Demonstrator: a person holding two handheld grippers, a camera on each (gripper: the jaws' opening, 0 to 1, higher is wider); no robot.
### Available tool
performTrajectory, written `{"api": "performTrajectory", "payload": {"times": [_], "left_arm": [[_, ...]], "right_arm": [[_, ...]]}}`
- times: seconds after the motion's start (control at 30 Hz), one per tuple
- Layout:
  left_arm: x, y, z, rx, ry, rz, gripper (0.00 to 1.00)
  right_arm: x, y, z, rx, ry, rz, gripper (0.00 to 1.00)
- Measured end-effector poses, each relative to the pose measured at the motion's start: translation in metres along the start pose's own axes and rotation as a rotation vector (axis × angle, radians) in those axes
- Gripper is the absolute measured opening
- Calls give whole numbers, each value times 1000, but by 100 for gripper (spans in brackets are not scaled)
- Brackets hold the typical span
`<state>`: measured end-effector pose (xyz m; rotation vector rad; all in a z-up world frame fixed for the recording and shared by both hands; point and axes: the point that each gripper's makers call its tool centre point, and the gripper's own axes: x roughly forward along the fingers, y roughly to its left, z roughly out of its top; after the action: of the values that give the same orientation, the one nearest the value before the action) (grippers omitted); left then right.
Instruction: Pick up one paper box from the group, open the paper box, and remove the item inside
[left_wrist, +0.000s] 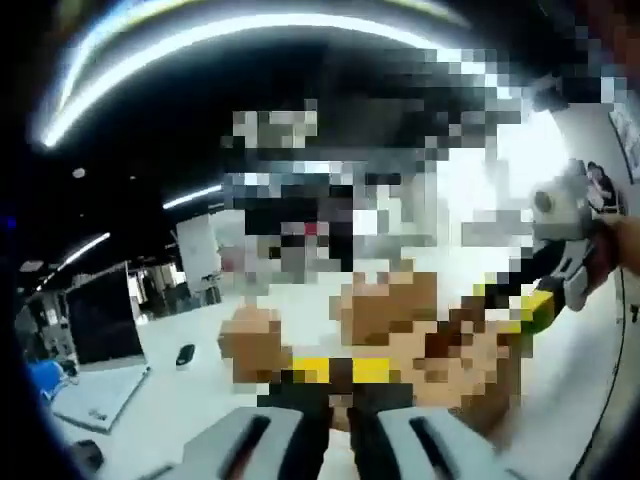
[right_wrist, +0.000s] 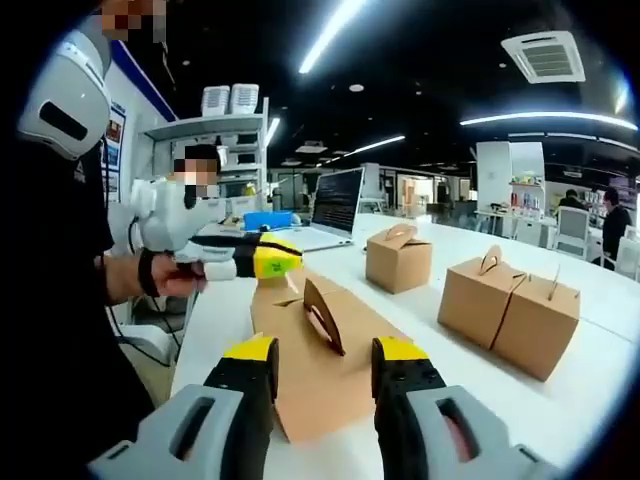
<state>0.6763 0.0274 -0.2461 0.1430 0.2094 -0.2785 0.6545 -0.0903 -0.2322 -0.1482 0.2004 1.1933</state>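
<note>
The chosen paper box (right_wrist: 320, 350) sits nearest the camera in the right gripper view, its long brown top running away from the right gripper (right_wrist: 325, 365), with the cut-out carry handle (right_wrist: 322, 315) standing up on its ridge. The right gripper's yellow-tipped jaws are spread, one either side of that handle and not pressing it. At the box's far end the left gripper (right_wrist: 285, 258), held in a hand (right_wrist: 160, 275), has its yellow tips at the far edge of the box; whether they are pinching the card or merely resting against it I cannot tell, and in the left gripper view most of the scene is covered by mosaic patches, so the jaws there give no clear answer either. My reading is that the picking-up is done and the opening step is in hand: the box seems steadied at one end while the other gripper lines up on the handle. The next move probably calls for closing on the handle or a flap and pulling the top apart without crushing the card. Counting boxes: one in work, one smaller box (right_wrist: 398, 258) farther off on the white table (right_wrist: 600, 380), and a pair (right_wrist: 510, 310) standing touching to the right, four in all. One laptop (right_wrist: 335, 205) stands open at the far end.
</note>
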Motion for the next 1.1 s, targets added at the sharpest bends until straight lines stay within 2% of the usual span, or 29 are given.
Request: {"api": "performTrajectory", "payload": {"times": [0.1, 0.23, 0.3, 0.33, 0.4, 0.5, 0.53, 0.6, 0.67, 0.77, 0.8, 0.87, 0.9, 0.93, 1.03, 1.07, 1.1], "left_arm": [[6, -6, -11, -55, 30, -27, 10], [14, -32, -33, -185, 104, -114, 4], [15, -45, -35, -228, 120, -149, 4], [15, -41, -36, -254, 109, -107, 4], [15, -40, -36, -241, 98, -116, 4], [14, -39, -38, -292, 103, -147, 4], [13, -39, -39, -282, 105, -152, 4], [10, -23, -39, -267, 103, -76, 4], [6, -10, -29, -264, 51, -31, 9], [0, 1, -20, -301, 23, 3, 11], [-3, 6, -14, -321, -5, 14, 15], [-9, 14, 6, -290, -87, 20, 24], [-12, 17, 14, -276, -113, 23, 24], [-16, 20, 21, -247, -127, 35, 24], [-27, 26, 48, -6, -179, 75, 25], [-29, 22, 55, 18, -202, 54, 27], [-31, 18, 60, 9, -211, 27, 29]], "right_arm": [[0, 0, 0, -4, 13, 5, 38], [0, 1, 0, 4, 7, 5, 38], [1, 1, 0, 7, 8, 6, 38], [1, 1, 0, 6, 13, 7, 38], [1, 1, 0, 11, 22, 10, 38], [2, 1, -1, 23, 17, 15, 38], [2, 1, -1, 26, 13, 16, 38], [2, 1, -1, 30, 10, 19, 38], [3, 1, 0, 25, 23, 22, 38], [3, 1, -1, 18, 37, 23, 38], [3, 1, -1, 17, 36, 23, 38], [2, 1, -1, 21, 29, 22, 38], [2, 1, -1, 22, 25, 22, 38], [2, 1, -1, 23, 24, 22, 38], [2, 2, -1, 19, 28, 22, 38], [2, 2, -1, 19, 28, 22, 38], [2, 2, -1, 19, 27, 23, 38]]}}
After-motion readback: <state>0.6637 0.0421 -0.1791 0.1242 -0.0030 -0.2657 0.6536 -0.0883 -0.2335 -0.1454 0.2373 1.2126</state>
